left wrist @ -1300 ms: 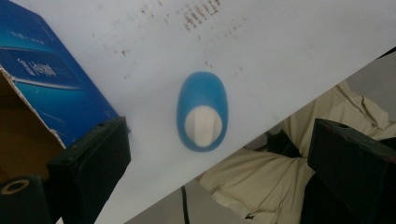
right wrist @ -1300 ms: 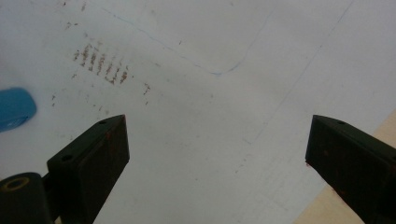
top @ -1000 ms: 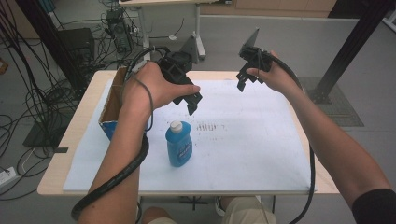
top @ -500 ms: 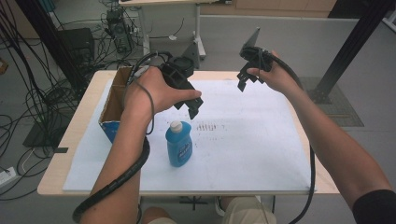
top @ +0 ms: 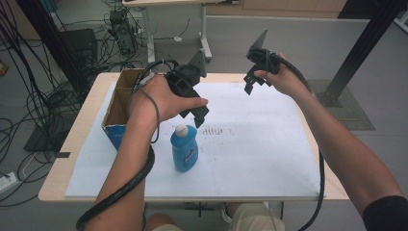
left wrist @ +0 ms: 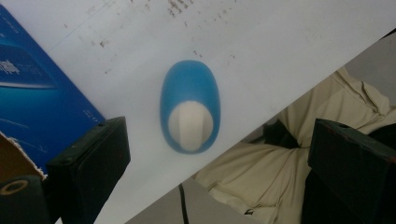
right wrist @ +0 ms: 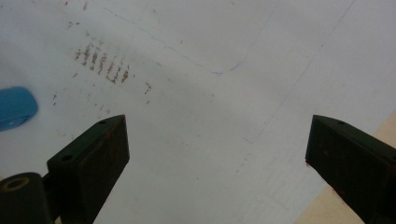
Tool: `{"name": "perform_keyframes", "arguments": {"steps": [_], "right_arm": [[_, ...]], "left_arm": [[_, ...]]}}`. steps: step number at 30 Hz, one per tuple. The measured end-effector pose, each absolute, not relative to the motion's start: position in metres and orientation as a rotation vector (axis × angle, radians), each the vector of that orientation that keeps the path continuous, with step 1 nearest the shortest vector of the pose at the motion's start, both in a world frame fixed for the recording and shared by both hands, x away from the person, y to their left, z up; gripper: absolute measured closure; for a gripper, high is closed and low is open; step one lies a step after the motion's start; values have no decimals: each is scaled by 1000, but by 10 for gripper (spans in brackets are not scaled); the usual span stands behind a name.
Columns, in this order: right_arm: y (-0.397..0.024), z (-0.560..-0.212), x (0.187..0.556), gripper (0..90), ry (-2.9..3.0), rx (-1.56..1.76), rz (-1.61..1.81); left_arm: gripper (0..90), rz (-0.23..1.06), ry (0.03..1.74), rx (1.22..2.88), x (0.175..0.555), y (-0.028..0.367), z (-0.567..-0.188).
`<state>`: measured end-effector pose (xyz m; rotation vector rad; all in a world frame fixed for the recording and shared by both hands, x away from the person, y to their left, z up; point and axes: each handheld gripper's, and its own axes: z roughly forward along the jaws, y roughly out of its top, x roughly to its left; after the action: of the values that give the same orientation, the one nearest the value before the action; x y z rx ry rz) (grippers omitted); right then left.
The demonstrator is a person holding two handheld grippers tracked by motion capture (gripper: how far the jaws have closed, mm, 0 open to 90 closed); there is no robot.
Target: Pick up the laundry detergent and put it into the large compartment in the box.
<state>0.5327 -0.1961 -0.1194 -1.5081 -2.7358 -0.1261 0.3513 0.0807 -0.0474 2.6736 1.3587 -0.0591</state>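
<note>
Both tongs released, blue bottle standing free on the worktop.

We found the left tongs (top: 199,113) held above the blue bottle (top: 184,148), jaws spread wide and clear of it; in the left gripper view its white cap (left wrist: 190,126) lay between them, seen from above. The right tongs (top: 250,83) hung released over the far side of the white sheet (top: 260,144), well apart from the bottle. The bottle stood upright just beside the open cardboard box (top: 118,113) on the worktop (top: 79,139).
</note>
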Motion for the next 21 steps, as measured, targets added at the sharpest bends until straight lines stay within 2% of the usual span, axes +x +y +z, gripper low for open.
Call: {"name": "perform_keyframes", "arguments": {"steps": [21], "right_arm": [[-196, -121, 532, 62, -2735, -1504, -125]], "left_arm": [[61, -90, 1355, 2692, 355, 80, -63]]}}
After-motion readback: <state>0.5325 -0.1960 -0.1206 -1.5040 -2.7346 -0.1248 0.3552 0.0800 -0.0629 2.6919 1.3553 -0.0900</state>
